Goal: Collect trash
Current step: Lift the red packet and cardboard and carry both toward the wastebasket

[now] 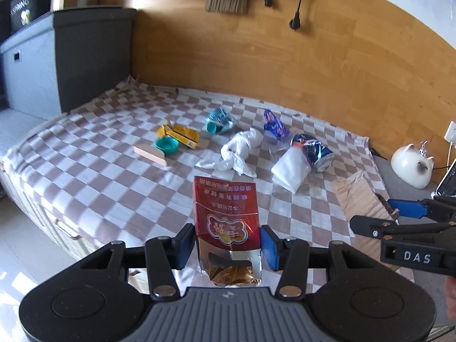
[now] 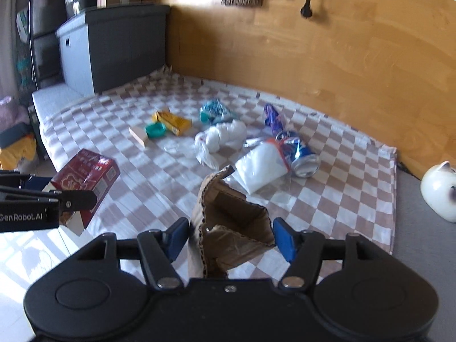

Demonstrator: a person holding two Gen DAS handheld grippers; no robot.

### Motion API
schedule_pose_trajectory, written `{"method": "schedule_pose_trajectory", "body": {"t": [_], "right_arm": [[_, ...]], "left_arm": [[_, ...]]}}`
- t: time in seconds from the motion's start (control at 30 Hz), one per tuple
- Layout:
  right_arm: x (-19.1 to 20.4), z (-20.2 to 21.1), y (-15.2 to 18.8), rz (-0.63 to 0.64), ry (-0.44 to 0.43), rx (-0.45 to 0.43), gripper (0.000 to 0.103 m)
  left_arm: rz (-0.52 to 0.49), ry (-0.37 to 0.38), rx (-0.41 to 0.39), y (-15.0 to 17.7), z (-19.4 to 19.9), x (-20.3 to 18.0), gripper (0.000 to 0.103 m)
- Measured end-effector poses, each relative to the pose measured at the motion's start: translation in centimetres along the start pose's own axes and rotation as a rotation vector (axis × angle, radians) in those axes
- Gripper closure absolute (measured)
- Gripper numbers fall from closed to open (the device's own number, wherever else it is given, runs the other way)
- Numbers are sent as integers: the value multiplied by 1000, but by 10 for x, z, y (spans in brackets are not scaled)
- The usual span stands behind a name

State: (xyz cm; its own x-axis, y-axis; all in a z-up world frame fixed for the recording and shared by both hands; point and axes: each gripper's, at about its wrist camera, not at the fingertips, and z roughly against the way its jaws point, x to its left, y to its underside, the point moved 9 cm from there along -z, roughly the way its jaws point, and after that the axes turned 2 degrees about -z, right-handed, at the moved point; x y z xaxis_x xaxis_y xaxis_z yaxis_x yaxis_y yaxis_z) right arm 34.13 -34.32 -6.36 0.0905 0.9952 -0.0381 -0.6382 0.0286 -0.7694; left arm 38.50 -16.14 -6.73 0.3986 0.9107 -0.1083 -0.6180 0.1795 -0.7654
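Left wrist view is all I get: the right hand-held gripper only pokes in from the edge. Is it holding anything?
Observer: Yes. The right hand-held gripper is closed on a piece of torn cardboard, which is folded into a rough open sleeve.
Operator: And my red pack, is it off the bed or dragging on it?
Observer: It is off the bed. From the right wrist view, the red pack hangs in the air in the left hand-held gripper, above the near edge of the checked bedspread.
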Motion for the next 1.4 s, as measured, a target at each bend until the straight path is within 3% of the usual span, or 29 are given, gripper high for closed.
{"method": "schedule_pose_trajectory", "body": {"t": [0.4,0.7,1.1,1.4], "right_arm": [[31,58,0,-24,-23,-65,37],[72,53,16,-2,-84,-36,37],[165,-5,67,65,-226,93,37],[203,-52,115,84,-287,193,37]], "left_arm": [[57,-72,-54,11,73,42,53],[127,-141,-42,44,95,95,53],[246,-218,83,120,59,164,52],[345,-223,162,173,10,189,52]]}}
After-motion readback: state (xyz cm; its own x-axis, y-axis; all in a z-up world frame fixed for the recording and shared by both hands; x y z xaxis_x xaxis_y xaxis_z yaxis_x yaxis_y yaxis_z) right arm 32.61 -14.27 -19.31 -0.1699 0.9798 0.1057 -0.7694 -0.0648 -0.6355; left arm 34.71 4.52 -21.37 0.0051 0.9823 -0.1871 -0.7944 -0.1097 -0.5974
